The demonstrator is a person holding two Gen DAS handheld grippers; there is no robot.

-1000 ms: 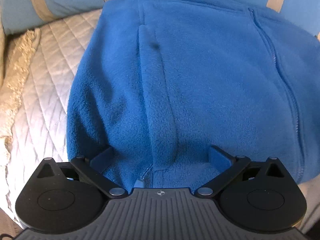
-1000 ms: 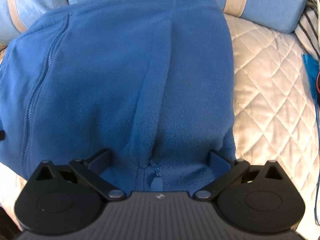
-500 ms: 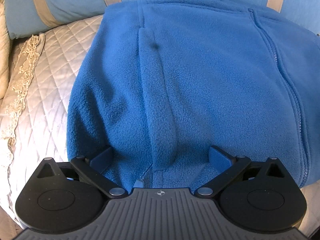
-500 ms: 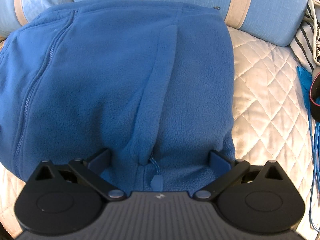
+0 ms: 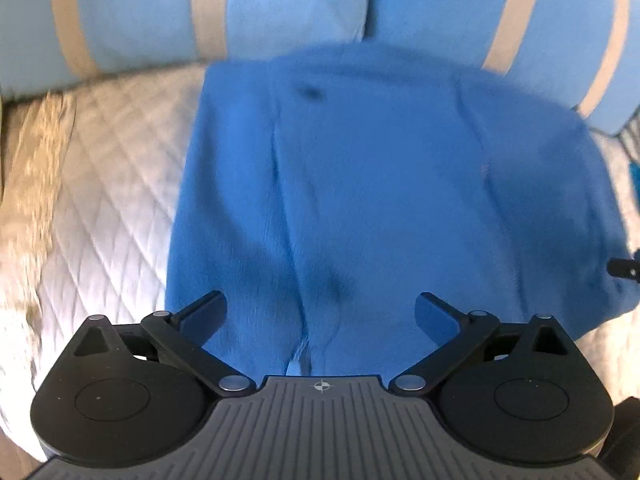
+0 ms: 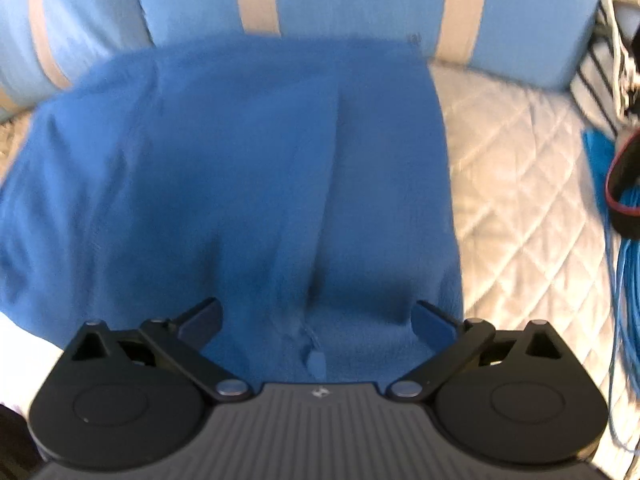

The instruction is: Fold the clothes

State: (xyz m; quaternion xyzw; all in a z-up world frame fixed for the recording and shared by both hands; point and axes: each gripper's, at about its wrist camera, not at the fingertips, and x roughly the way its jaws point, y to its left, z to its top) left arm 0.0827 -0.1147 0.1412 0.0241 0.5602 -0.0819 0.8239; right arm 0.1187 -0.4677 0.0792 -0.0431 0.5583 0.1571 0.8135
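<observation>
Left gripper (image 5: 320,312): fingers spread wide, gripping nothing, the near hem of the blue fleece jacket (image 5: 380,184) lying between them. Right gripper (image 6: 316,312): fingers likewise spread wide, a zipper pull (image 6: 316,362) just behind them. Beyond both, the jacket lies on a white quilted cover (image 6: 516,184), blue striped pillows (image 5: 224,4) behind.

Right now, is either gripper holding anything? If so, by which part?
Nothing is held. The left gripper and right gripper are both open, fingers spread wide over the near edge of the blue fleece jacket, not pinching it.
</observation>
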